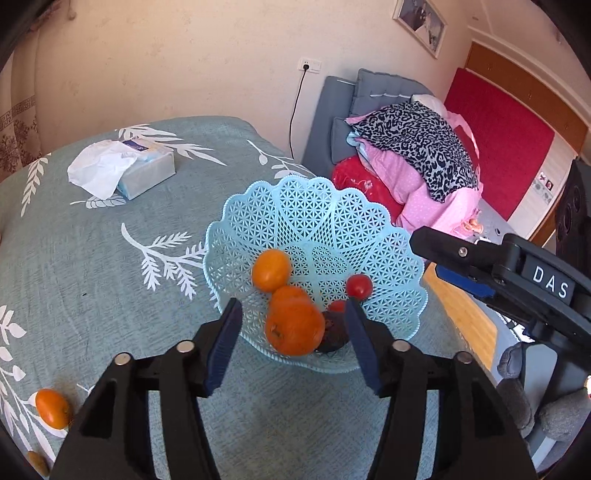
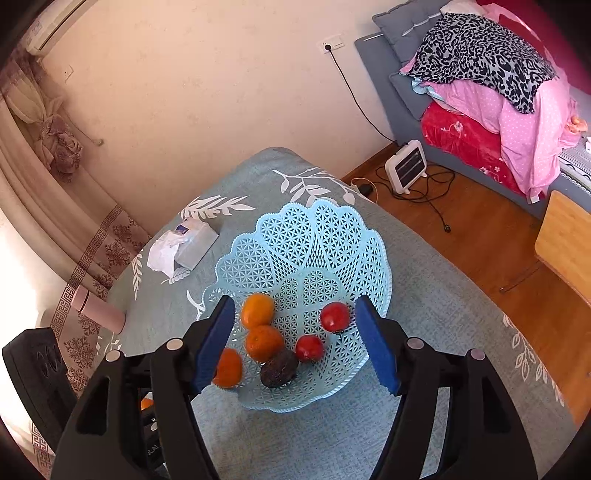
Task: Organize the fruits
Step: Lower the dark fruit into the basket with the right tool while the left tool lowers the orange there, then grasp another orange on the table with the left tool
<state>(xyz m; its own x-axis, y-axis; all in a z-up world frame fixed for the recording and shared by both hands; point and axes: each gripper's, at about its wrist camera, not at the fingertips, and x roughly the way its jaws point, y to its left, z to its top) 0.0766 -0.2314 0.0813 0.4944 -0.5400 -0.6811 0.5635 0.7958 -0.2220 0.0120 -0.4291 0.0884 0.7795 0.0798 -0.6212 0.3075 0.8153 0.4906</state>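
Plain cream wall [image 2: 192, 92], wall socket [image 2: 331, 45] with a black cord [image 2: 360, 107] running down to the floor. Wood plank floor [image 2: 480, 236], small white space heater [image 2: 406, 166] standing on it near the wall, loose cables beside it. Grey padded sofa [image 1: 334, 110] piled with pink bedding [image 2: 517, 122], a leopard-print blanket [image 2: 480, 51] on top, red floral quilt [image 2: 465, 140] beneath. Framed picture [image 1: 421, 22] high on the wall. Red panel [image 1: 502, 140] with wood cabinets [image 1: 532, 81] behind the sofa. Patterned curtain [image 2: 55, 147] tied back at left, bright daylight there. Air conditioner [image 2: 48, 29] at top left.
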